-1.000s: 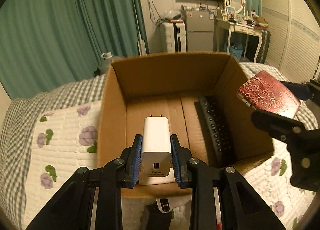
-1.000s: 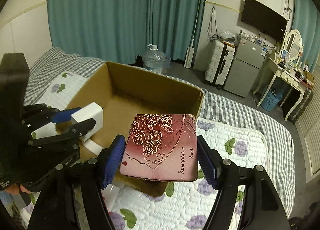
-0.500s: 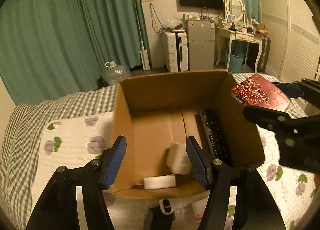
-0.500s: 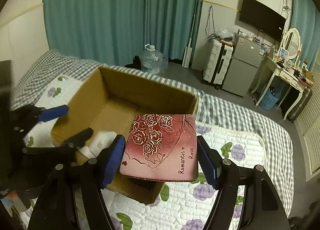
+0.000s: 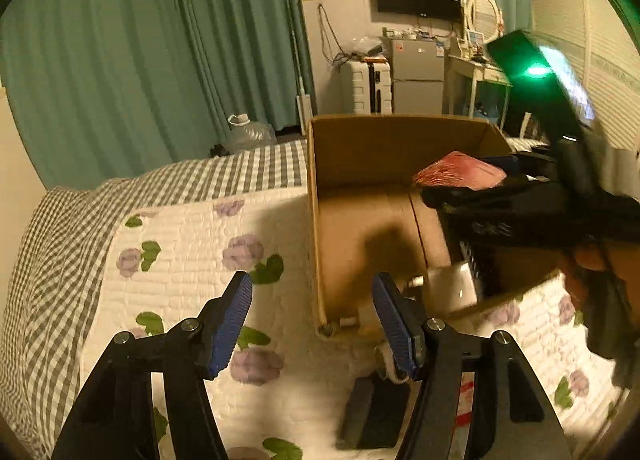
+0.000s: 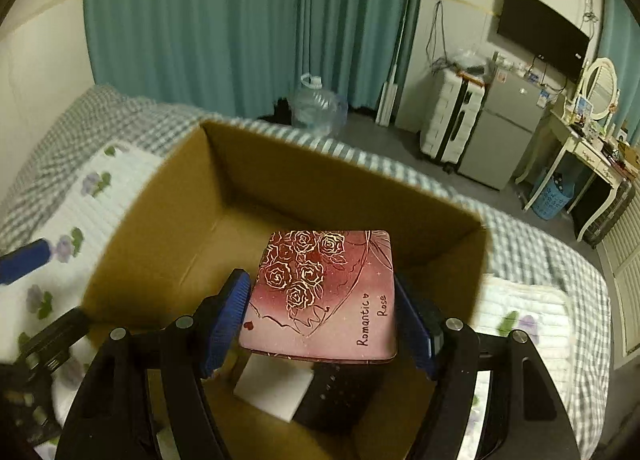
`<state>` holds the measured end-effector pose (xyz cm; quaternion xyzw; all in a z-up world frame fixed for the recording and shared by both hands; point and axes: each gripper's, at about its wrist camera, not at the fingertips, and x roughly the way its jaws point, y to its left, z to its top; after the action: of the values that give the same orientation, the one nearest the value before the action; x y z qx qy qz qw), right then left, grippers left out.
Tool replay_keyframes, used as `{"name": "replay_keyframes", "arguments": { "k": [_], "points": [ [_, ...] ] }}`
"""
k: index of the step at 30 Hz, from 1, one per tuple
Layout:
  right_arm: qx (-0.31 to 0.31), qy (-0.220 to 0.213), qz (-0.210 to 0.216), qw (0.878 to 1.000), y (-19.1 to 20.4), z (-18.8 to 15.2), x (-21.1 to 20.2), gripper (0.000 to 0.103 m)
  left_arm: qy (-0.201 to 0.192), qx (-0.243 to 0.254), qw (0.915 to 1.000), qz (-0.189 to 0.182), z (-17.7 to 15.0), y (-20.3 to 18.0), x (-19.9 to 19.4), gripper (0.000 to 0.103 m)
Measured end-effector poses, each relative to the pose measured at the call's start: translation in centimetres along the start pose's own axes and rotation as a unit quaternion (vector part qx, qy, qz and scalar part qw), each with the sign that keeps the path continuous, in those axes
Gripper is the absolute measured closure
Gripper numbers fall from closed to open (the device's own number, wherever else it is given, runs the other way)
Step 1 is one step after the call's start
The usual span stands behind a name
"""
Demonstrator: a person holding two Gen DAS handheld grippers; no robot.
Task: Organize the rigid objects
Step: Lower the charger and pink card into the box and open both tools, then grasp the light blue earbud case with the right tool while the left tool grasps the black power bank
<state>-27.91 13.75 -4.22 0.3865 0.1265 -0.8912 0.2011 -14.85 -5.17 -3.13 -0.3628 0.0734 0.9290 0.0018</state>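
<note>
Only the left wrist view shows the left gripper (image 5: 312, 316) — jaws apart, nothing between them, over the quilt (image 5: 192, 244). The right gripper (image 6: 322, 314) clamps the rose tin (image 6: 324, 292) above the cardboard box (image 6: 320, 184) — charger (image 6: 274, 388) beneath.

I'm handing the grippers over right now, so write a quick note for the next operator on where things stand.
Left gripper: open, empty, over the floral quilt just outside the cardboard box.
Right gripper: shut on the red rose tin, held above the box interior.
Already in the box: white charger and black remote control, side by side on the floor.
Left to do: lower and release the tin inside. A dark flat object lies on the quilt near the left gripper; it may need boxing next.
</note>
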Motion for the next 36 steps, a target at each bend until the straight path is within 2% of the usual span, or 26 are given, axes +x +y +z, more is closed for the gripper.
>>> {"name": "replay_keyframes", "arguments": {
  "k": [2,4,7,10,16,21,24,29,33,36],
  "points": [
    [0.006,0.001,-0.006,1.000,0.2,-0.3,1.1,0.030,0.001,-0.009,0.9999,-0.008,-0.9,0.7,0.1,0.037],
    [0.014,-0.004,-0.009,1.000,0.3,-0.5,1.3,0.019,0.009,-0.019,0.9996,-0.018,-1.5,1.0,0.1,0.037],
    [0.020,-0.008,-0.016,1.000,0.5,-0.9,0.4,0.018,0.009,-0.020,0.9995,-0.021,-2.3,1.3,-0.2,0.037],
    [0.019,-0.017,-0.035,0.999,0.7,-1.6,-2.5,0.018,0.010,-0.013,0.9996,-0.022,-2.9,0.9,-1.0,0.037],
    [0.025,-0.027,-0.046,0.998,0.8,-3.8,-8.9,0.018,0.021,-0.016,0.9987,-0.044,-5.1,-0.2,-2.8,0.037],
    [0.023,-0.006,-0.049,0.998,1.9,-7.8,-11.7,0.018,0.049,-0.012,0.9976,-0.046,-7.7,-1.3,-2.3,0.037],
    [0.034,0.018,-0.033,0.999,2.8,-10.9,-11.5,0.018,0.060,-0.012,0.9974,-0.039,-9.1,-1.5,-2.3,0.037],
    [0.032,0.081,-0.012,0.996,4.7,-16.3,-8.3,0.019,0.077,-0.022,0.9962,-0.034,-11.0,-1.0,-1.8,0.037],
    [0.014,0.115,0.007,0.993,6.2,-18.6,-5.9,0.019,0.088,-0.015,0.9956,-0.029,-11.6,-1.2,-1.0,0.037],
    [0.007,0.125,0.025,0.992,6.6,-19.2,-4.8,0.019,0.091,-0.008,0.9955,-0.024,-11.6,-1.4,-0.5,0.037]
  ]
}}
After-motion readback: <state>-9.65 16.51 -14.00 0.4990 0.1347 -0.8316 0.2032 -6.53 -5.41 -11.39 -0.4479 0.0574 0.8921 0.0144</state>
